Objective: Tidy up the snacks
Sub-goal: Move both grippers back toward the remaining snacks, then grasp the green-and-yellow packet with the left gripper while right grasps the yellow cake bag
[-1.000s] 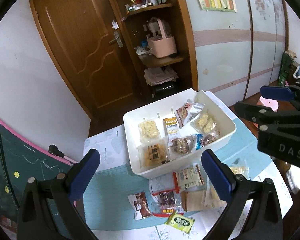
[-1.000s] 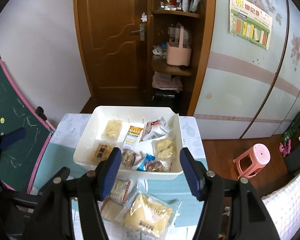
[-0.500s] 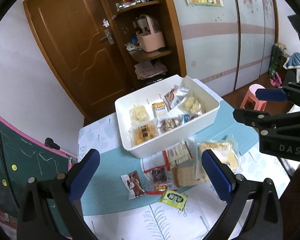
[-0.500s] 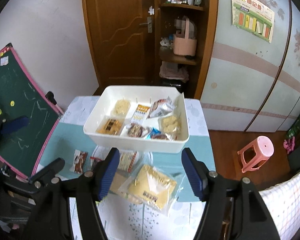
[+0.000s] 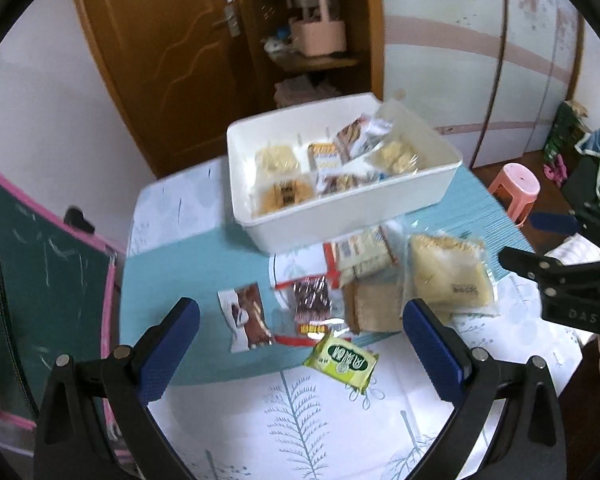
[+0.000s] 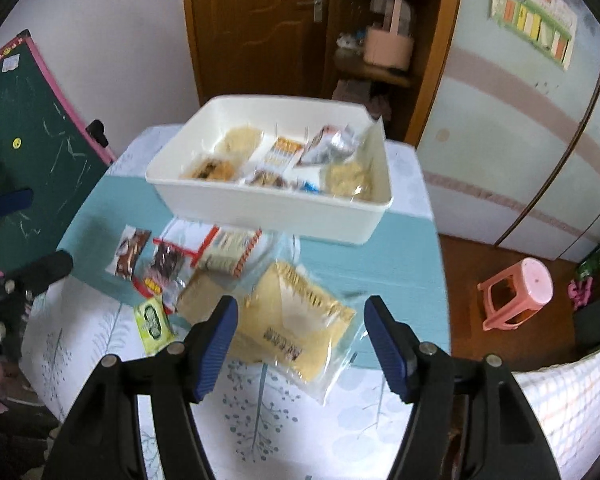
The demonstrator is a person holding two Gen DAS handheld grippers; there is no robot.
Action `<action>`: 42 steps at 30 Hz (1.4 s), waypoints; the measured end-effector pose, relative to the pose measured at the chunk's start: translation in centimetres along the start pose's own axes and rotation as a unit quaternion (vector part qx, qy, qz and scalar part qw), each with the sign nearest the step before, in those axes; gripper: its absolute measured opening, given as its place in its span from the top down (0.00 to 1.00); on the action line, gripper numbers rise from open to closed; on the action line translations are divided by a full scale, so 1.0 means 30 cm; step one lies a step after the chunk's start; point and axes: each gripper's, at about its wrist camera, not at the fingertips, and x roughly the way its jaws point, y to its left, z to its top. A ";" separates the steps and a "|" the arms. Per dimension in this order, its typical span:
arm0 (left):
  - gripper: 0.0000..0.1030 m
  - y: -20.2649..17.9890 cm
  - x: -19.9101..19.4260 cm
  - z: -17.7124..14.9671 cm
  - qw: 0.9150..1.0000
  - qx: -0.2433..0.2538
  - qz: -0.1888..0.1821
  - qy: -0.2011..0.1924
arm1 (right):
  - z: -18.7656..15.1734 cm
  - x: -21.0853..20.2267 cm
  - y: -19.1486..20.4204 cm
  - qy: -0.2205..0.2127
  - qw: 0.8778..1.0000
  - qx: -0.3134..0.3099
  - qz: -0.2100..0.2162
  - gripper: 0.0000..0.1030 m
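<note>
One white bin stands on the table, holding at least six snack packets. Six more packets lie loose before it, including one green packet and one large yellow packet. Left gripper: fingers spread, nothing between them. Right gripper: fingers spread above the large yellow packet, clear of it
</note>
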 end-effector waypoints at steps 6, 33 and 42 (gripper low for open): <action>0.02 0.008 0.173 -0.093 0.996 -0.061 -0.019 0.067 | -0.101 0.100 0.001 0.011 1.000 -0.004 0.013 0.36; 0.32 -0.074 0.431 -0.206 0.979 -0.122 -0.042 0.156 | -0.272 0.312 0.127 -0.044 0.977 -0.173 -0.116 0.67; 0.53 -0.120 0.361 -0.222 0.984 -0.112 -0.046 0.128 | -0.267 0.245 0.096 -0.071 0.987 -0.120 -0.082 0.74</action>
